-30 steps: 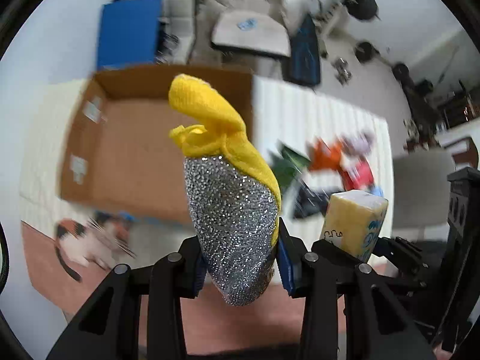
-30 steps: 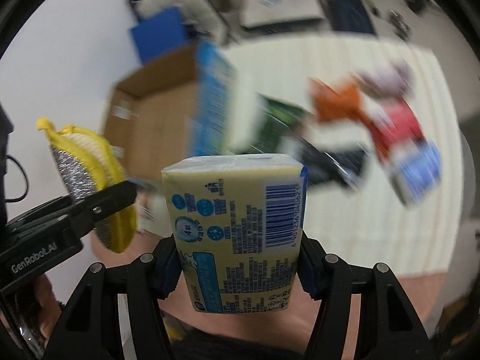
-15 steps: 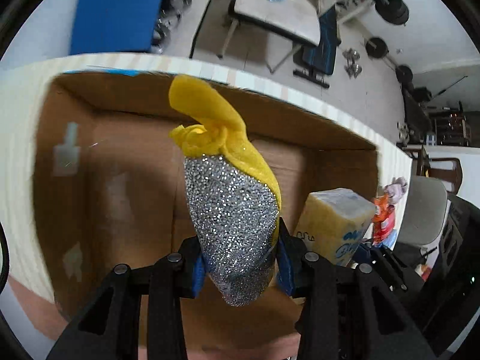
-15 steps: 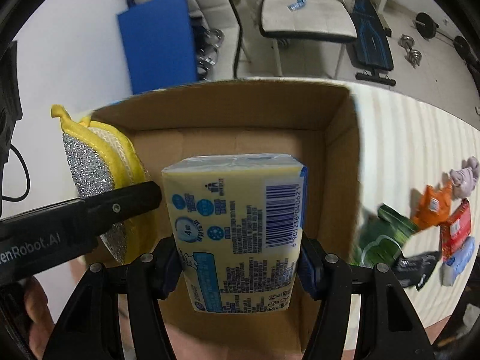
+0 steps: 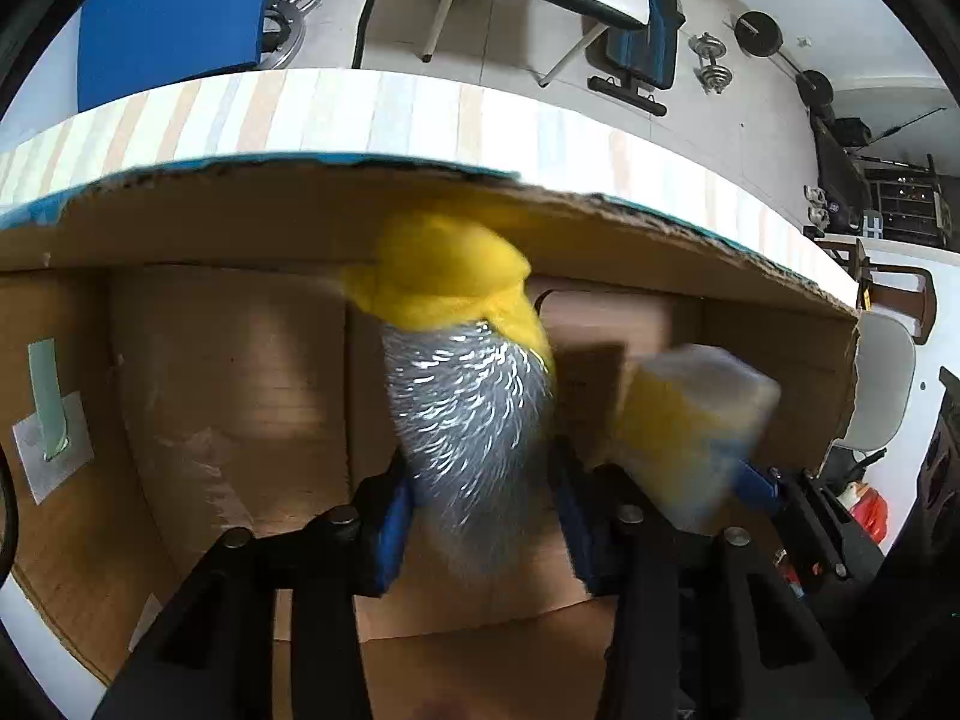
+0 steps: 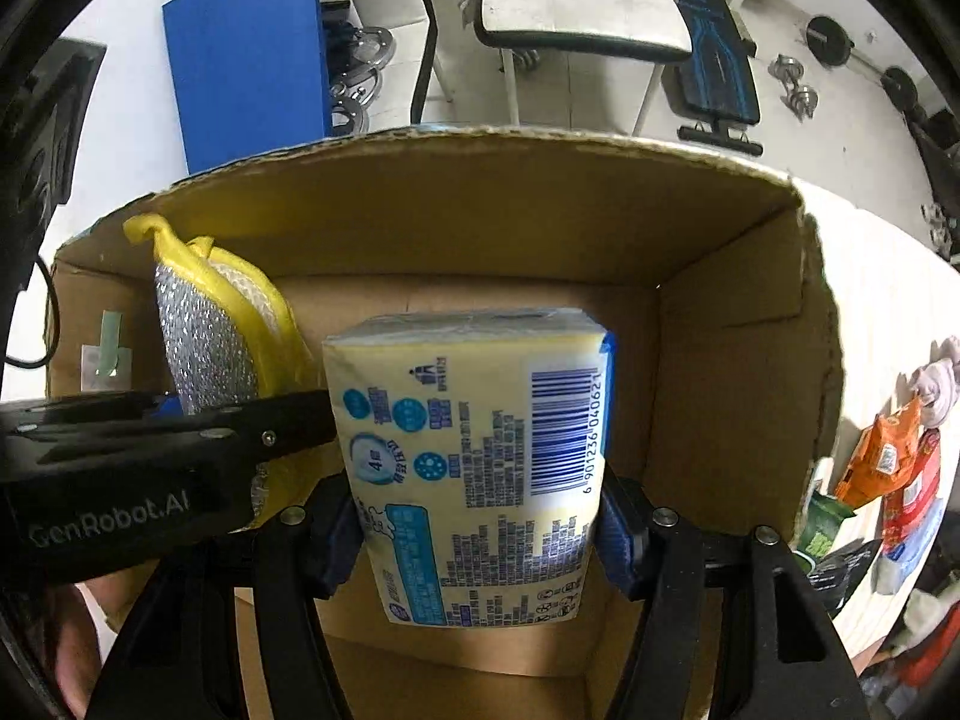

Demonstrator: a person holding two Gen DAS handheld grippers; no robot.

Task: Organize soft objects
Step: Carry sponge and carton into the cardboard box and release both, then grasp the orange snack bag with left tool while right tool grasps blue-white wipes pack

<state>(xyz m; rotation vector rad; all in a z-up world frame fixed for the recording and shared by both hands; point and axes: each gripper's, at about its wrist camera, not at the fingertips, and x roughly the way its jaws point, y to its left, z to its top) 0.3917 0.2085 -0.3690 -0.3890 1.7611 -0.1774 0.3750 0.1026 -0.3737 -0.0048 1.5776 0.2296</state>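
My left gripper (image 5: 480, 516) is shut on a yellow and silver glitter scrubbing sponge (image 5: 468, 408) and holds it down inside the open cardboard box (image 5: 198, 372). The sponge is motion-blurred. It also shows in the right wrist view (image 6: 210, 348), left of the tissues. My right gripper (image 6: 480, 531) is shut on a pale yellow pack of tissues (image 6: 474, 462) with blue print and a barcode. It holds the pack inside the same box (image 6: 720, 384), to the right of the sponge. The pack also shows blurred in the left wrist view (image 5: 690, 426).
The box sits on a striped tablecloth (image 5: 420, 114). Several coloured snack packets and a cloth (image 6: 882, 456) lie on the table right of the box. Beyond the table stand a blue mat (image 6: 252, 60), a weight bench (image 6: 576, 18) and dumbbells (image 5: 714, 66).
Both grippers have moved from above the table over the box and lowered into it, each holding its object. The box walls now surround both objects.
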